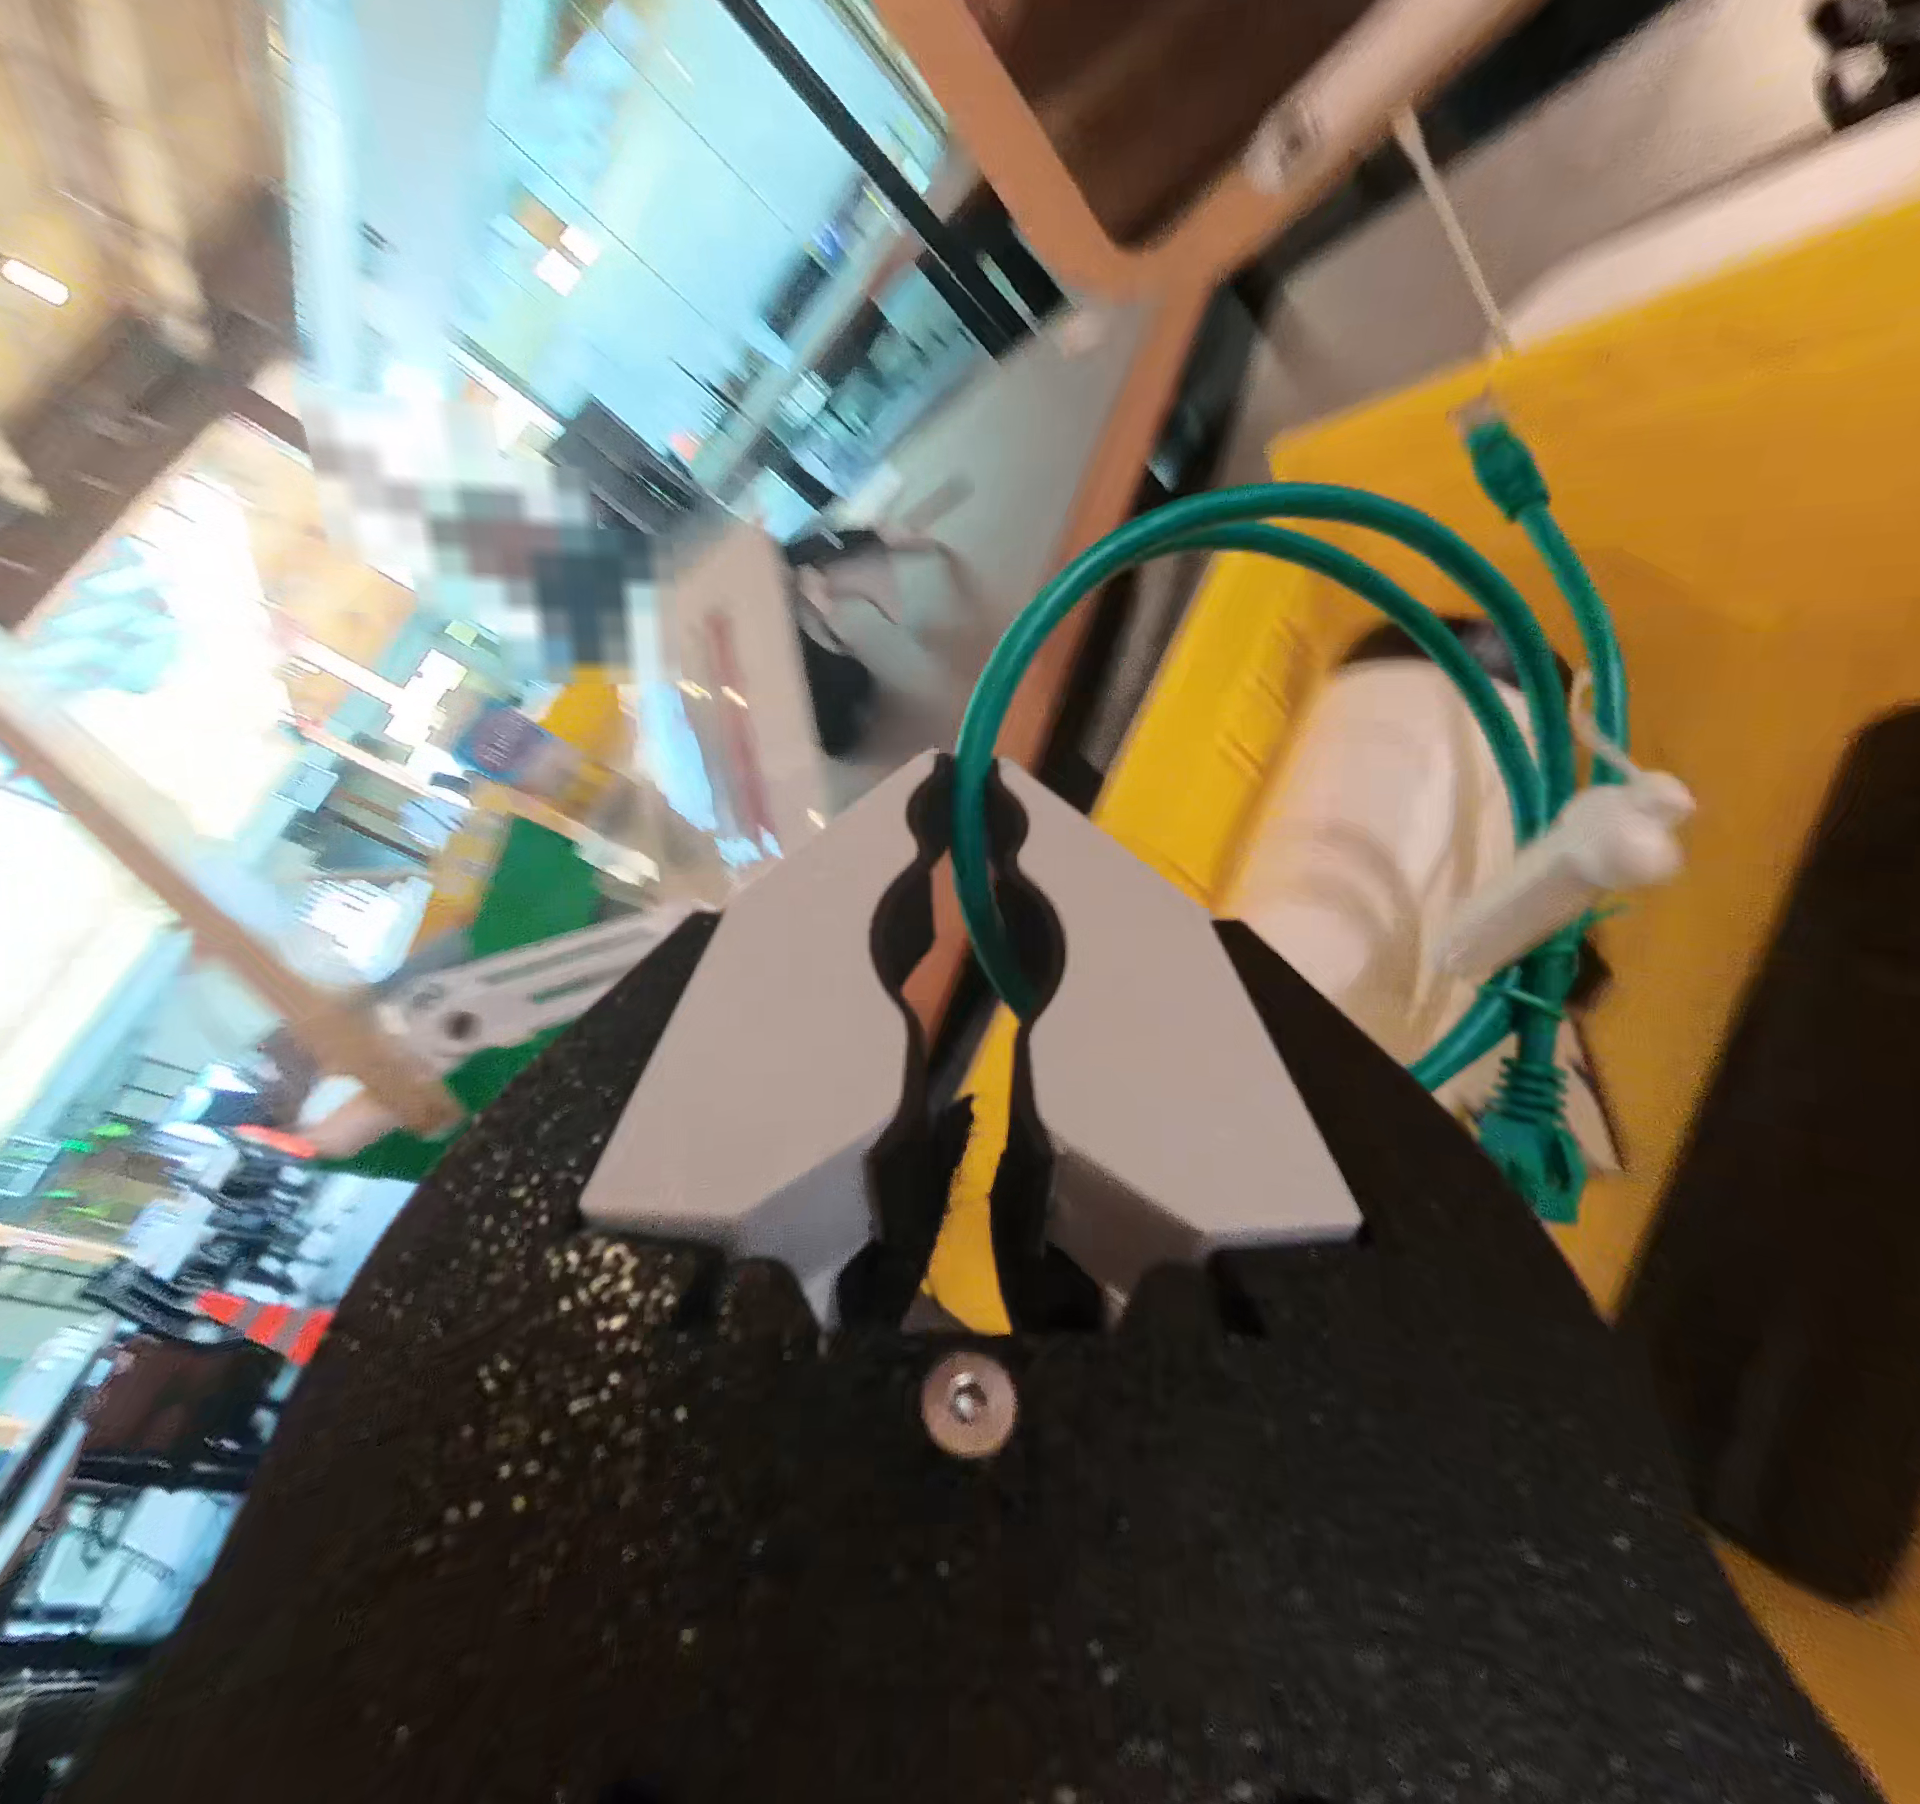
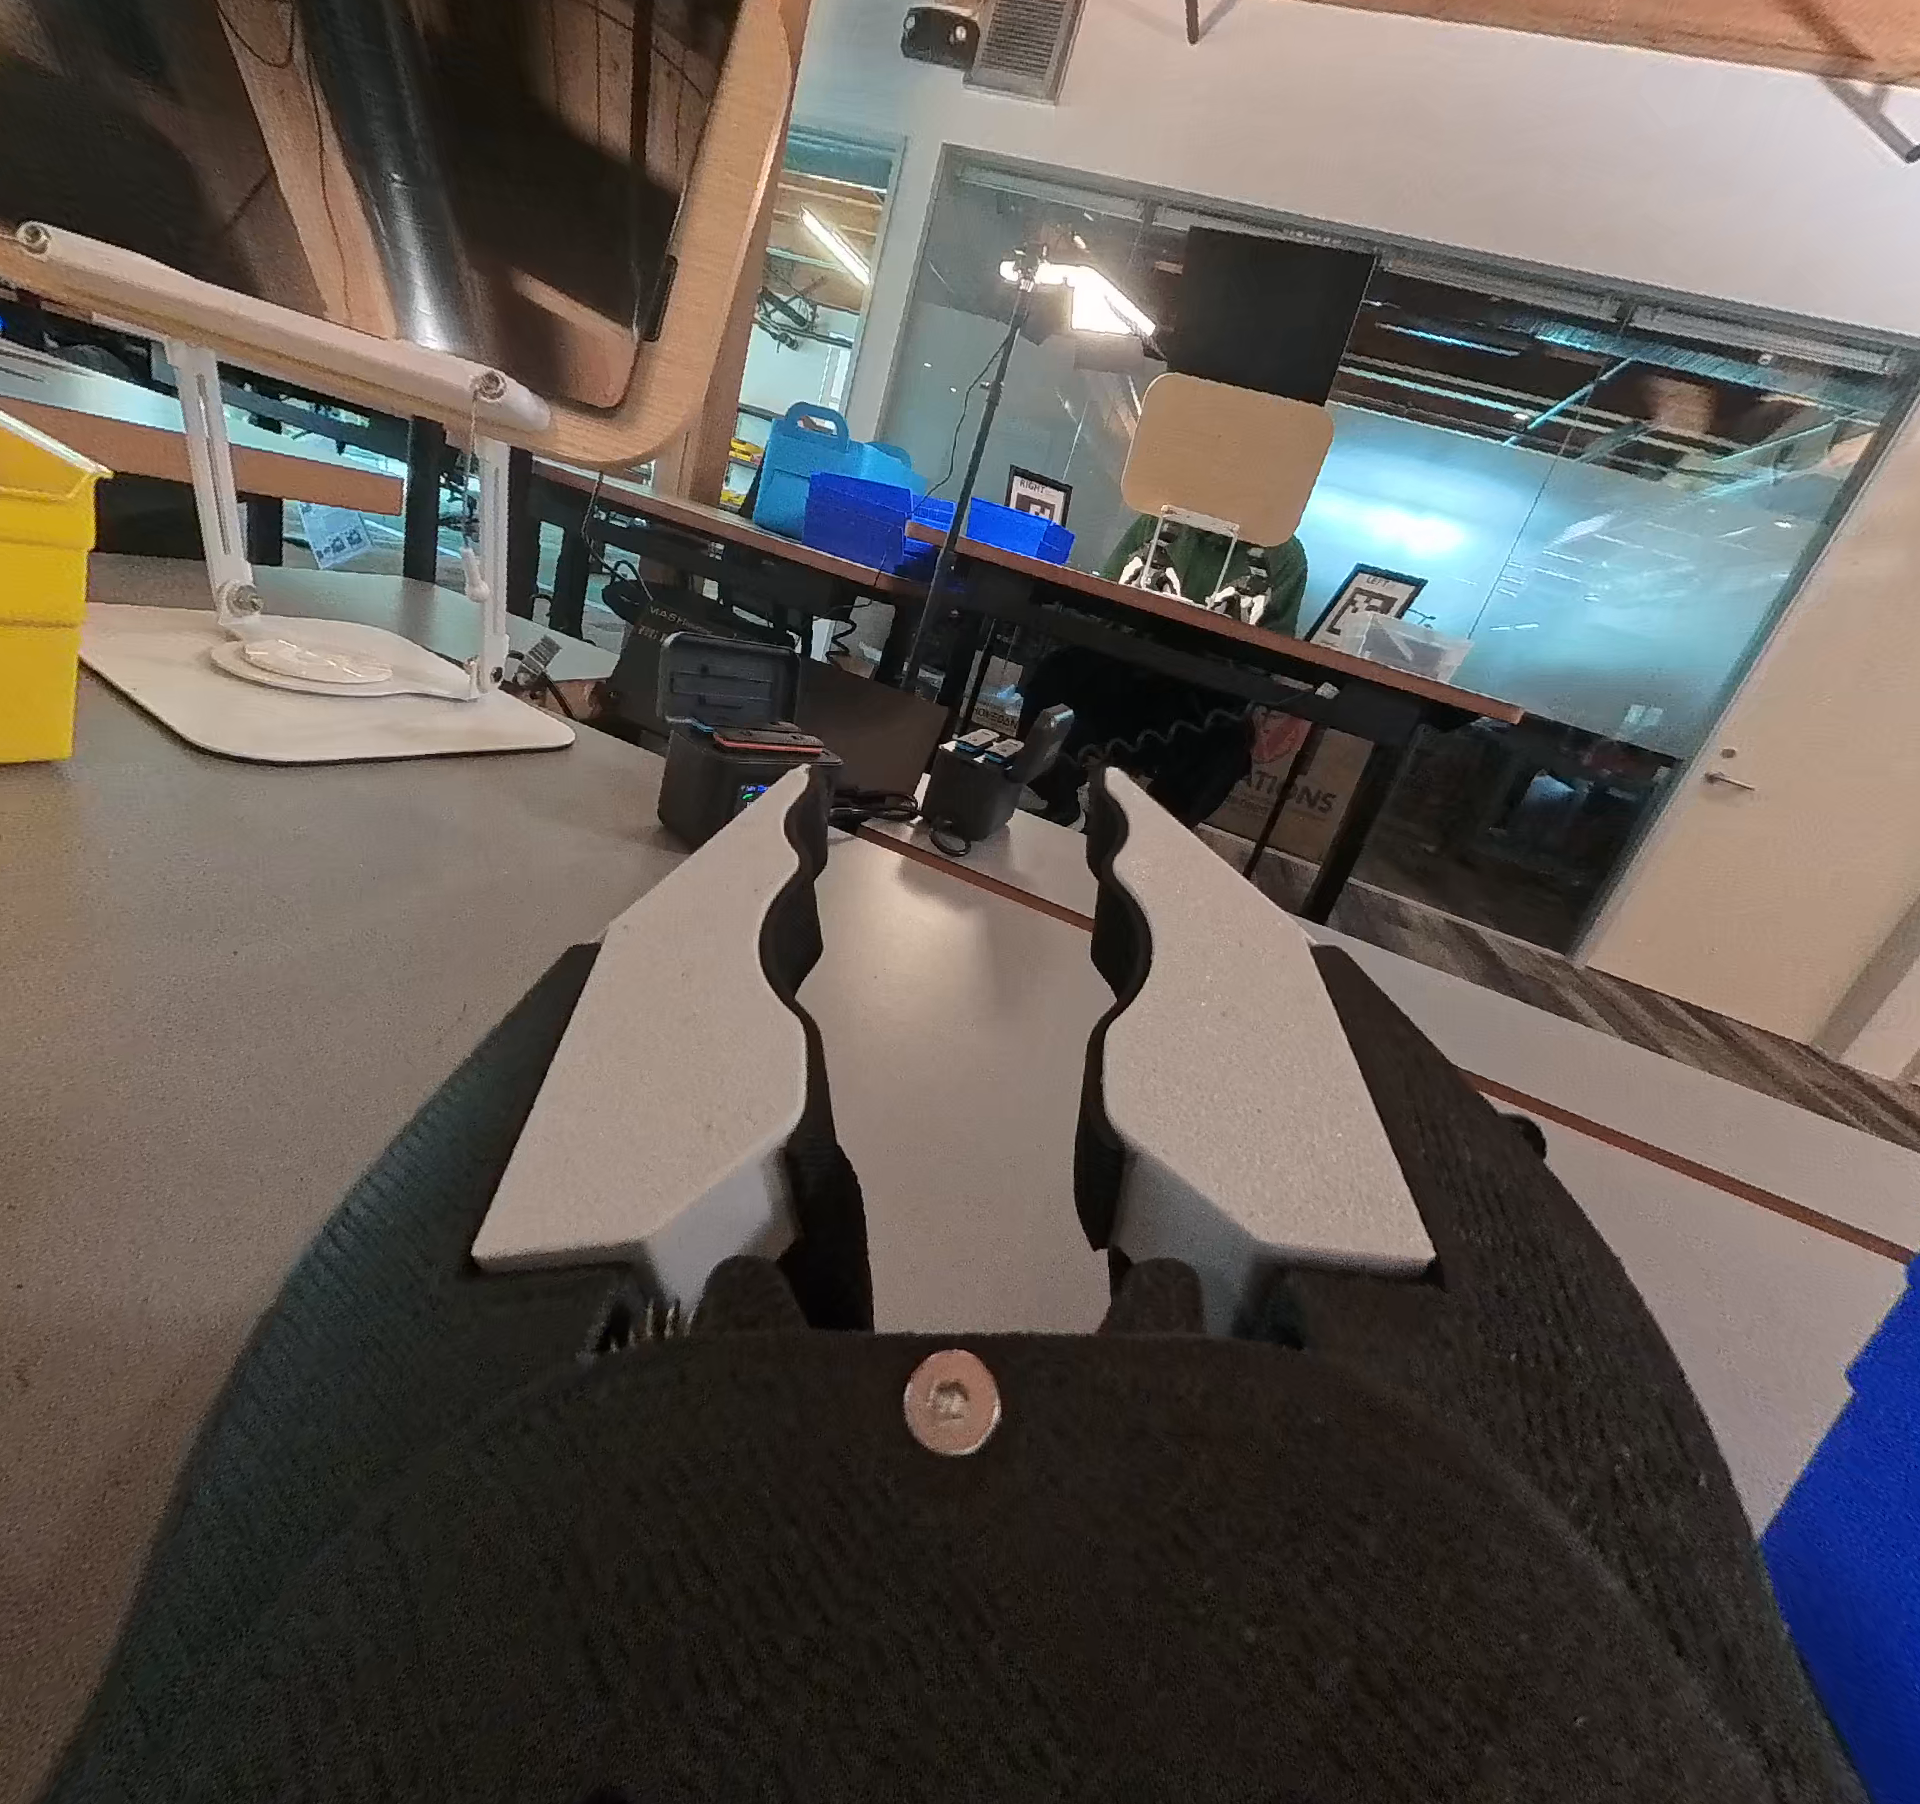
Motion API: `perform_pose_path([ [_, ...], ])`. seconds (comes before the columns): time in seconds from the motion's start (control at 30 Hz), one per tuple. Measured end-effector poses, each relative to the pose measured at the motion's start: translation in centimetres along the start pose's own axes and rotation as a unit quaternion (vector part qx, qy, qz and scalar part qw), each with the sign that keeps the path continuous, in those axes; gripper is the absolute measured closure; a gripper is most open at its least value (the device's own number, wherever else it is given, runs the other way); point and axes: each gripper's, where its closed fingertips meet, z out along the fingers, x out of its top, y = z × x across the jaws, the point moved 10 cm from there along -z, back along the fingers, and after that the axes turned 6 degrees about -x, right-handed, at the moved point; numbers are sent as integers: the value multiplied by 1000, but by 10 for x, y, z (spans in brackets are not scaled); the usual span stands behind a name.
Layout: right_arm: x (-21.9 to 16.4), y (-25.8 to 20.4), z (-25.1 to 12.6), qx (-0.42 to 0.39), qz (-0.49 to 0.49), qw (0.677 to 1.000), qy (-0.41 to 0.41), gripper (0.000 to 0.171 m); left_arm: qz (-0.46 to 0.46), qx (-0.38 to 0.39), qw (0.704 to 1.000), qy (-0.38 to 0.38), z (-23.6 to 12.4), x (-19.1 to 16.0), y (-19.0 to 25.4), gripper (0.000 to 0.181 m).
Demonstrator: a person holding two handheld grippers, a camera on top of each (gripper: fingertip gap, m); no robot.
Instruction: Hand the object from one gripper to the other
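A coiled green network cable shows in the left wrist view, bundled with a tie and with a plug at each end. My left gripper is shut on one loop of the green cable and holds it in the air beside a yellow bin. The view is tilted and blurred. A white pull handle on a cord hangs against the coil. My right gripper is open and empty, low over the grey table. The cable does not show in the right wrist view.
A white lamp stand and a yellow bin are at the table's left. Black charger boxes sit past the right fingertips. A blue bin is at the right edge. A dark shape stands right of the cable. Left tips to right tips: about 50 cm.
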Motion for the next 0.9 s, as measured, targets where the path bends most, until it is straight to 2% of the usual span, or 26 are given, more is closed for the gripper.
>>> perform_pose_path([
  [0.1, 0, -1, 0, 2, -3, 1000, -1, 124, 16, 89, 992, 83, -22, 13, -8, 179],
  [0.17, 0, -1, 0, 3, -4, 1000, -1, 124, 14, 117, 986, 119, -32, 18, -11, 179],
  [0.33, 0, -1, 1, 4, -4, 1000, -1, 125, -64, 62, 985, 149, -34, 16, -16, 179],
  [0.53, 0, -2, 1, 6, -6, 1000, -1, 126, -72, 97, 979, 165, -42, 15, -23, 178],
  [0.6, 0, -2, 1, 6, -7, 1000, -1, 126, -42, 72, 988, 128, -37, 15, -21, 179],
  [0.67, 0, -2, 1, 7, -8, 1000, -1, 126, 25, 19, 998, 53, -28, 15, -13, 179],
  [0.73, 0, -2, 1, 7, -8, 1000, -1, 126, 115, -4, 993, -4, -21, 14, -3, 179],
  [0.8, 0, -2, 0, 7, -8, 1000, -1, 126, 182, 41, 982, -18, -20, 15, 3, 179],
  [0.9, 0, -2, 1, 8, -8, 1000, -1, 127, 222, 146, 963, 51, -29, 23, 4, 179],
])
